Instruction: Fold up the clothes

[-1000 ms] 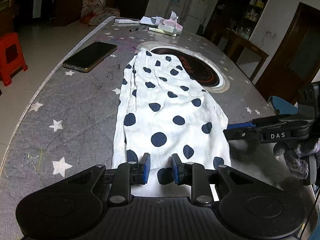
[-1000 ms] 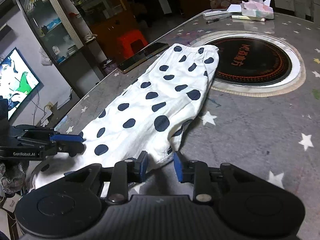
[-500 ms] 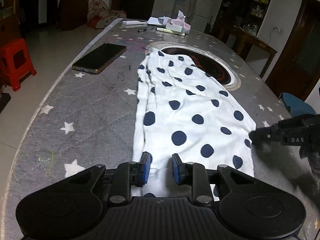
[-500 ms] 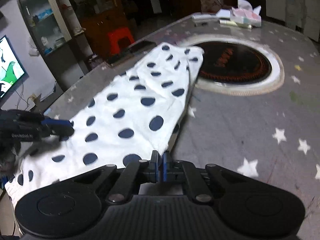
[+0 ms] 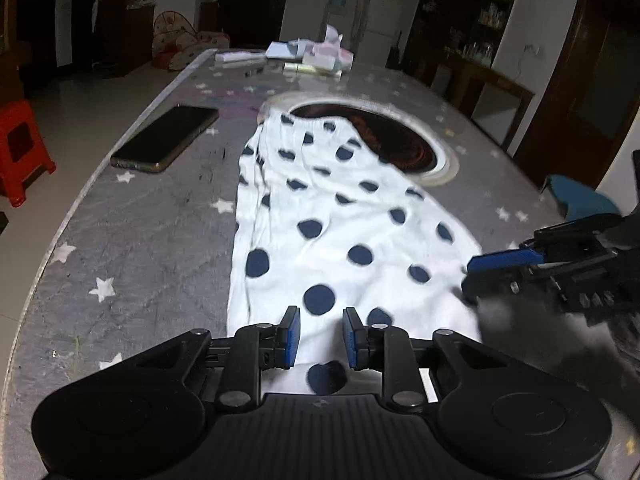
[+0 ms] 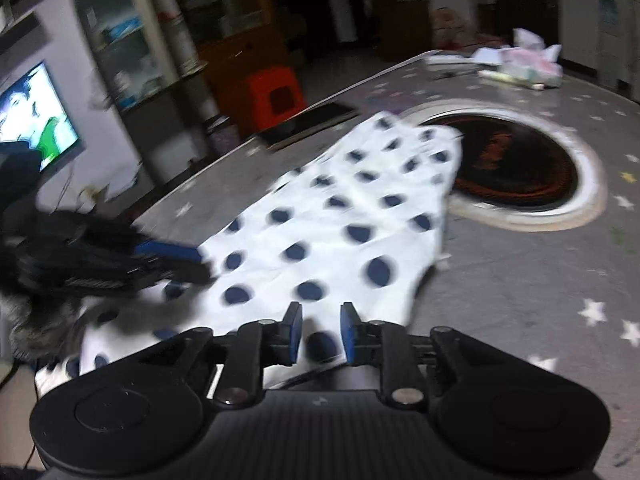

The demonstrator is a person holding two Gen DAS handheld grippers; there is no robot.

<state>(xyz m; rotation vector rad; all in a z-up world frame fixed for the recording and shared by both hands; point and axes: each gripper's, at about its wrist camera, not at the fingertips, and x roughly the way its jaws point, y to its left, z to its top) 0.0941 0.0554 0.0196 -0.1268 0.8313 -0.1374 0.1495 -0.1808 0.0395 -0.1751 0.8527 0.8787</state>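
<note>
Grey starred table [image 5: 132, 240] in a dim room; spotted cloth [image 5: 340, 232] lay lengthwise on it, far end lapping the round hob [image 5: 400, 140], near end running under both tools; phone [image 5: 168, 138] sat just left of the cloth. Left gripper [image 5: 319, 336] stood with jaws apart over the near hem, clamping nothing; right gripper [image 6: 320, 336] likewise apart over the hem's other corner. Risks judged: a bite on one layer only would skew the fold; dragging cloth could nudge the phone; motion blur suggested haste, so a missed pinch.
</note>
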